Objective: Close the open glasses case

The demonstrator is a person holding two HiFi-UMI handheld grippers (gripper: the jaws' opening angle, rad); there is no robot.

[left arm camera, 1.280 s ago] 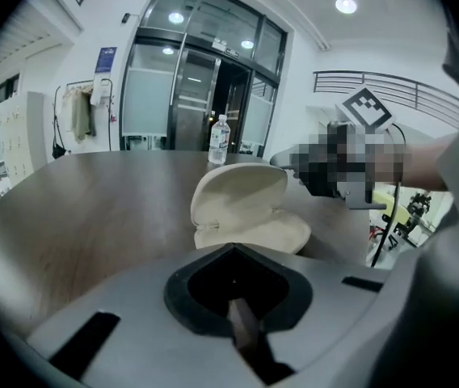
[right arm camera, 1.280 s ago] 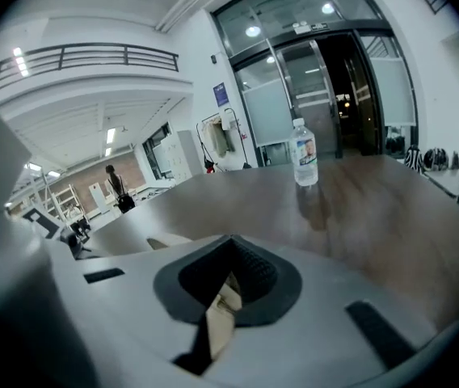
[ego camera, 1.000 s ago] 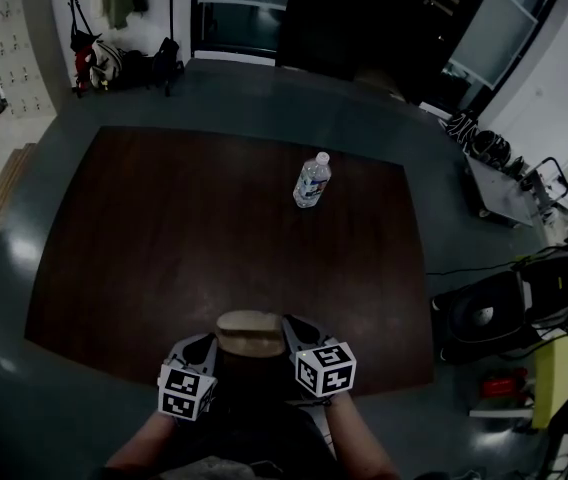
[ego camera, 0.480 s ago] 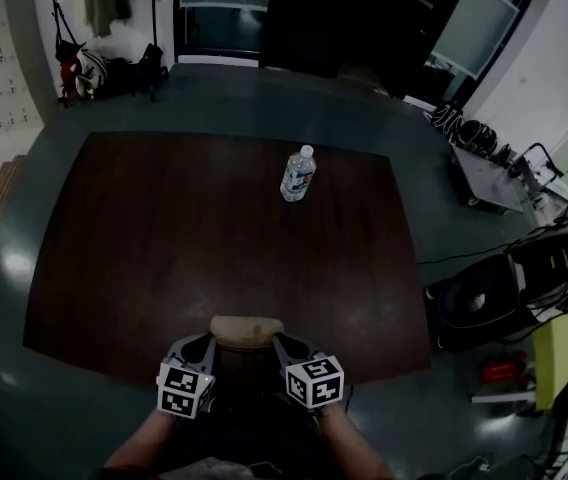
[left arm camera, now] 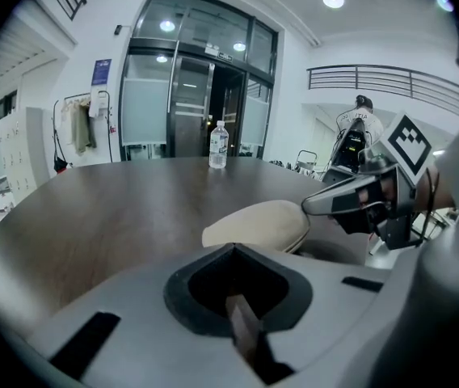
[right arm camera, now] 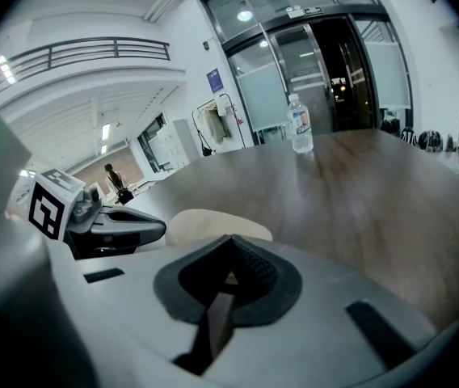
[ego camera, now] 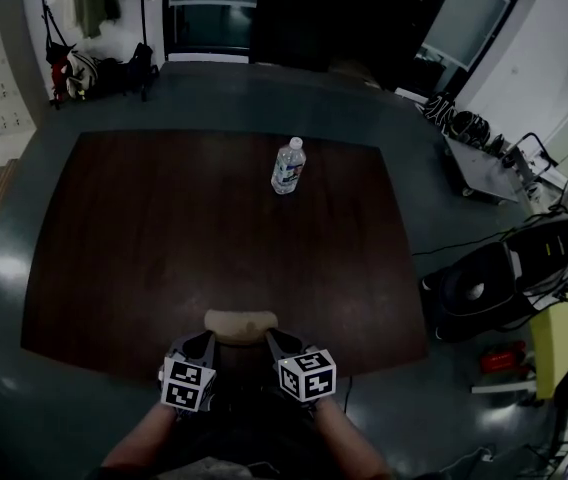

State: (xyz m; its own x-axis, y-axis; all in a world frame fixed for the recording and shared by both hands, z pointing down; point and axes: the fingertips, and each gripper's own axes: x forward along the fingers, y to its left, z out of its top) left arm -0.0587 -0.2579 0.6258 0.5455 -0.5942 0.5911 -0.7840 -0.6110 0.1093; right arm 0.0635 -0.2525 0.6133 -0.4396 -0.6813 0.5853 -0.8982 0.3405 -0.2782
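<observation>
At the table [ego camera: 164, 238] edge, the glasses case [ego camera: 240, 325] lies flatter than before, nearly closed; my left gripper [ego camera: 202, 346] and right gripper [ego camera: 276, 344] flank it, jaws pressed together.

Upright btl [ego camera: 286, 165] on tbl [ego camera: 154, 258]

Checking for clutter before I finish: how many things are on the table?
2. The case lies at the near edge, centre; the bottle stands at the far side, just right of centre. Nothing else shows on the table.
</observation>
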